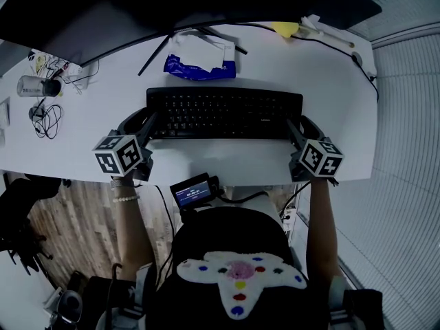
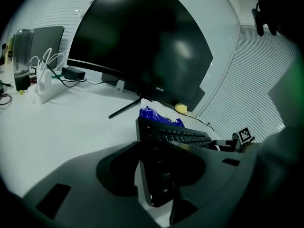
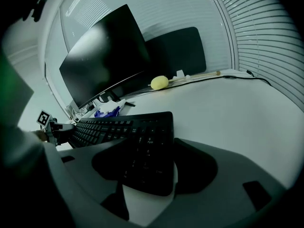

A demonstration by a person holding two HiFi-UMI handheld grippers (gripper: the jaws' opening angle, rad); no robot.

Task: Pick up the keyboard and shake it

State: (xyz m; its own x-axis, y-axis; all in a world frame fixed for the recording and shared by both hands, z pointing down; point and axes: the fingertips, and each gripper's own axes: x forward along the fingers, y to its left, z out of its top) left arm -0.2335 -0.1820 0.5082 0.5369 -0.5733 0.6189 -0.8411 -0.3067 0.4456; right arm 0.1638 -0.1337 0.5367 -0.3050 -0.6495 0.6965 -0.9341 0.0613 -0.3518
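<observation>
A black keyboard [image 1: 223, 112] lies across the white desk [image 1: 337, 88], in front of the monitor. My left gripper [image 1: 141, 124] is at its left end; in the left gripper view the jaws close in on the keyboard's [image 2: 176, 137] near left corner, which looks tipped up, and the left gripper [image 2: 156, 175] is shut on it. My right gripper [image 1: 302, 128] is at the right end. In the right gripper view the keyboard's [image 3: 124, 127] number-pad end sits between the wide jaws of the right gripper [image 3: 152, 171], which stands open around it.
A dark curved monitor [image 1: 137, 9] stands behind the keyboard, with a blue and white pouch [image 1: 201, 60] by its foot. A yellow object [image 1: 285, 27] and cables lie at the back right. A bottle [image 1: 38, 86] and cords sit at the desk's left. The desk's front edge is just behind my grippers.
</observation>
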